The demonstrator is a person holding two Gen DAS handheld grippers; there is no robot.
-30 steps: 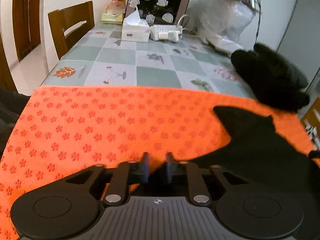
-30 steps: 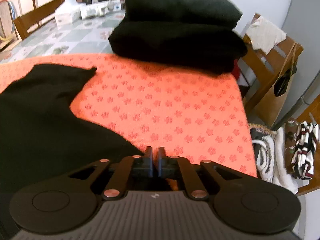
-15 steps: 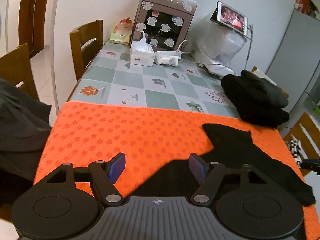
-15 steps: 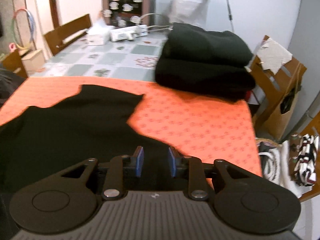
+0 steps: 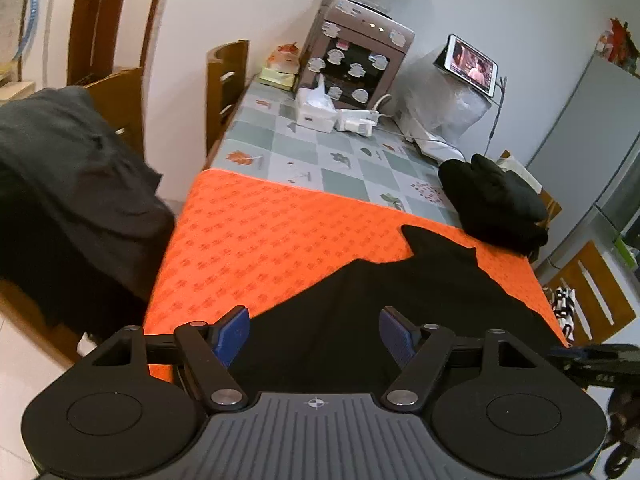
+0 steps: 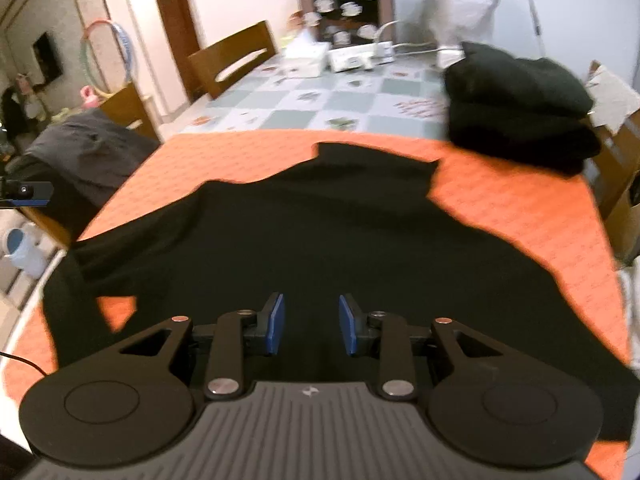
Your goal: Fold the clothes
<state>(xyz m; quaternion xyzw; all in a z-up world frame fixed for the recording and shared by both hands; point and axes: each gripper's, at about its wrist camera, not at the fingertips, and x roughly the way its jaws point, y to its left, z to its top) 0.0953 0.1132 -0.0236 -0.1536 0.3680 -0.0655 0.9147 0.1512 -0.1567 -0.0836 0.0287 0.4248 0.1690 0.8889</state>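
At the left edge of the left wrist view, one dark grey garment (image 5: 68, 184) hangs over a wooden chair (image 5: 120, 100); a second wooden chair (image 5: 226, 80) stands beyond it against the bench (image 5: 320, 160). The bench carries one orange mat (image 5: 280, 236) across its near end, the checked cloth showing bare past it. Along the far end, left to right, stand one white tissue box (image 5: 316, 114) with a tissue sticking out of its top, one white power strip (image 5: 358, 120), a cabinet stuck with cup-shaped stickers (image 5: 352, 68), and a clear plastic-wrapped bundle (image 5: 444, 108) with a lit tablet (image 5: 472, 65) propped above it.

One black garment (image 6: 320, 240) lies spread flat on the mat, filling the centre of the right wrist view, a sleeve trailing to the lower left of that frame. At the upper right, a stack of two folded black garments (image 6: 520, 108) sits at the mat's far right corner, apart from the spread one.

The left gripper (image 5: 314, 334) is released, its blue fingers (image 5: 232, 334) standing wide with nothing gripped, the black cloth seen below them. The right gripper (image 6: 311, 324) has its fingers (image 6: 276, 322) parting, a narrower gap, and nothing is pinched between them; they hang over the garment's near part.
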